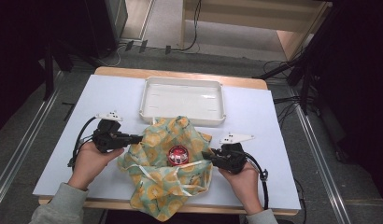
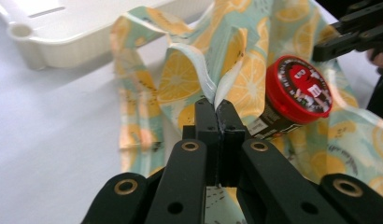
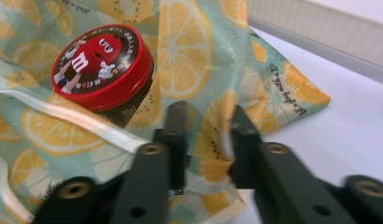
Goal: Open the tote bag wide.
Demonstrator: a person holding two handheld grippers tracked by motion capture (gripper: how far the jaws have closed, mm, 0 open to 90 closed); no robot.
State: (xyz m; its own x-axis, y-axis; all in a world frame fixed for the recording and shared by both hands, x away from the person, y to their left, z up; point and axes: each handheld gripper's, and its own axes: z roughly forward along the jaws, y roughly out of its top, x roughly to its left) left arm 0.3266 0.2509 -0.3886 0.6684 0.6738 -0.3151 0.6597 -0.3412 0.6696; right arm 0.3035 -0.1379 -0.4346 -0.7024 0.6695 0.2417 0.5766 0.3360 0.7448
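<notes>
Cloth bag point(image 1: 166, 163) soft, floppy, light; grab hems. Left gripper point(image 2: 216, 122) clamped on edge; right gripper point(image 3: 206, 135) half-open around fold. Tin point(image 1: 178, 155) may roll.

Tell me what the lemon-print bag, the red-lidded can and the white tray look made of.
Lemon-print bag: soft matte woven fabric, judging by its folds and creases.
Red-lidded can: glossy lid, probably plastic; body printed, material unclear.
White tray: smooth moulded plastic, slight sheen, rounded rim.

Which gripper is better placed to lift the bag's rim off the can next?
Left. The left gripper is already shut on the lemon-print bag beside the red-lidded can; the right gripper only straddles a fold, jaws open.
</notes>
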